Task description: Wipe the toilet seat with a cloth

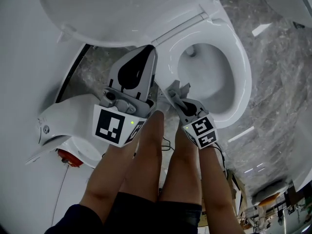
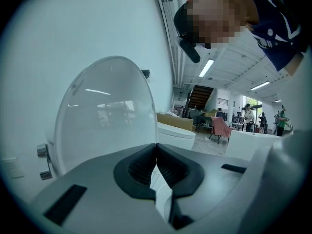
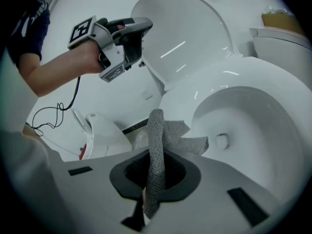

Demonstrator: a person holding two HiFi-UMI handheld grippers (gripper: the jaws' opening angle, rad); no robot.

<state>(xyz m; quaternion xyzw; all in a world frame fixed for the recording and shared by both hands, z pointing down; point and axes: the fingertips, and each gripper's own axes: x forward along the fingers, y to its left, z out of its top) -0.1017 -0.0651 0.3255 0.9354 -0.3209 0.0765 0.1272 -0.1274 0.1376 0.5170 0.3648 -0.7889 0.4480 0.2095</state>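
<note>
The white toilet has its lid (image 1: 136,13) raised and its seat (image 1: 241,72) down around the bowl. My right gripper (image 1: 171,90) is shut on a grey cloth (image 1: 181,87) just off the seat's near left rim. In the right gripper view the cloth (image 3: 187,141) sticks out of the right gripper (image 3: 155,155) and droops towards the seat (image 3: 273,96). My left gripper (image 1: 147,52) is shut with nothing in it, its tip close to the lid's lower edge. The left gripper view shows the left gripper (image 2: 156,152) facing the lid (image 2: 105,111).
A second white fixture (image 1: 68,126) with a red part (image 1: 68,158) stands on the grey marble floor (image 1: 278,57) to the left. A black cable (image 3: 48,116) hangs from the left gripper. Another white fixture (image 2: 175,135) and distant people show behind the lid.
</note>
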